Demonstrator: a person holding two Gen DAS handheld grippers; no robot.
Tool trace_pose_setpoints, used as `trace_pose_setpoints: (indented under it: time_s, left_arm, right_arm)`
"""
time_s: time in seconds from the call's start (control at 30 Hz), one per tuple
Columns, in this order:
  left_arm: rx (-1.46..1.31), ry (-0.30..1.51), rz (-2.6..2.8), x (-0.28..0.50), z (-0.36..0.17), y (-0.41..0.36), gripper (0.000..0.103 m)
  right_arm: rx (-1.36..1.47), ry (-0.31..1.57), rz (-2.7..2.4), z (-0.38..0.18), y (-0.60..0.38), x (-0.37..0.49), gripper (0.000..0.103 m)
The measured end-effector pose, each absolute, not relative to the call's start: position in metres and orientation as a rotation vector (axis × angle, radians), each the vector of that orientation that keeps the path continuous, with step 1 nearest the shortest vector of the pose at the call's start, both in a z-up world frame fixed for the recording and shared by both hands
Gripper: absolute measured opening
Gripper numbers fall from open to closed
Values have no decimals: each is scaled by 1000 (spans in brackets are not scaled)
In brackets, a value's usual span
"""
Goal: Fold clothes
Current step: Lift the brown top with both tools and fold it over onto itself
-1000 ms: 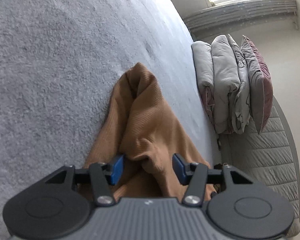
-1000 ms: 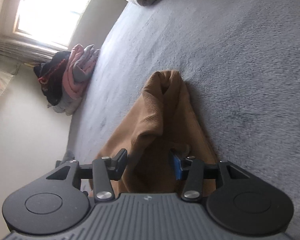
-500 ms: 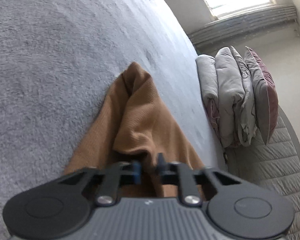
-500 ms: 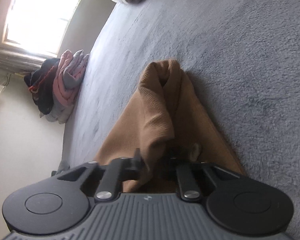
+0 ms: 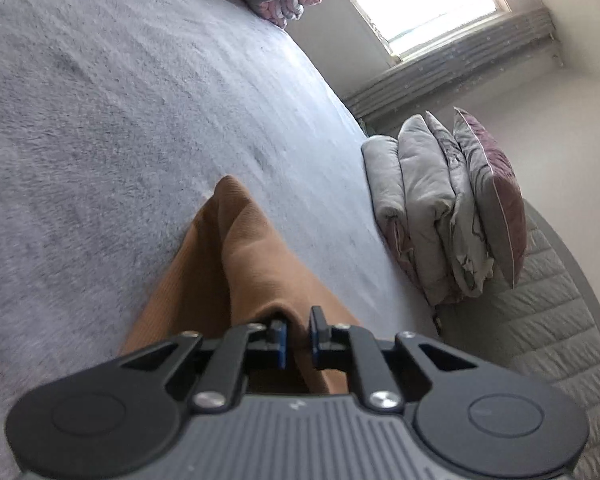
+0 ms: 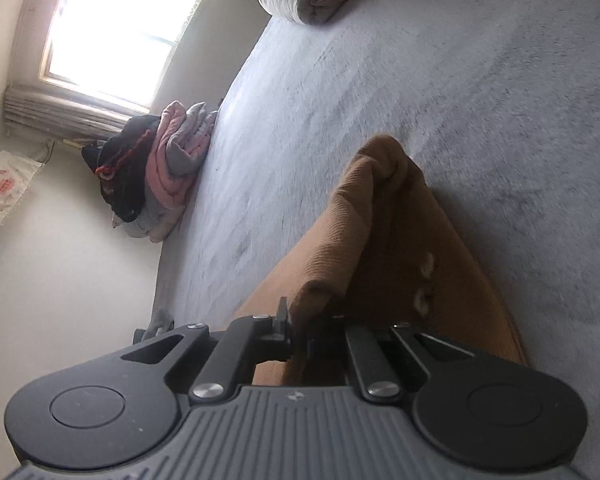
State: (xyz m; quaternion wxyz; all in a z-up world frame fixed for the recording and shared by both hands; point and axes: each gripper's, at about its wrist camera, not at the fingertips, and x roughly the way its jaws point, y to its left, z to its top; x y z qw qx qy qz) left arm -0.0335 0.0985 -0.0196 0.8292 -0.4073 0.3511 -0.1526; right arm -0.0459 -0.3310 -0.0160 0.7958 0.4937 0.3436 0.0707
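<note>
A brown ribbed garment point(image 5: 256, 264) lies on the grey bed cover point(image 5: 100, 120) and rises toward both grippers. My left gripper point(image 5: 298, 338) is shut on a raised fold of the garment's near edge. In the right wrist view the same garment point(image 6: 404, 248) shows two small white spots on its surface. My right gripper point(image 6: 298, 334) is shut on another fold of its edge. The cloth under both grippers is hidden by their bodies.
A stack of folded grey and mauve quilts and a pillow point(image 5: 448, 208) stands at the bed's edge. A pile of pink, grey and dark clothes point(image 6: 156, 176) lies at the far side under the window point(image 6: 112, 28). A quilted grey mattress edge point(image 5: 540, 320) shows beside the stack.
Both grippers closed from open onto folds of the brown garment, then lifted the cloth a little off the bed.
</note>
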Motion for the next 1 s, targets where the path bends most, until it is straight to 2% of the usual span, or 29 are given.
trace_pose_setpoints:
  time_s: [1.0]
  left_arm:
    - [-858, 910, -335, -90, -38, 127, 11]
  right_arm:
    - [975, 926, 220, -28, -317, -116, 7]
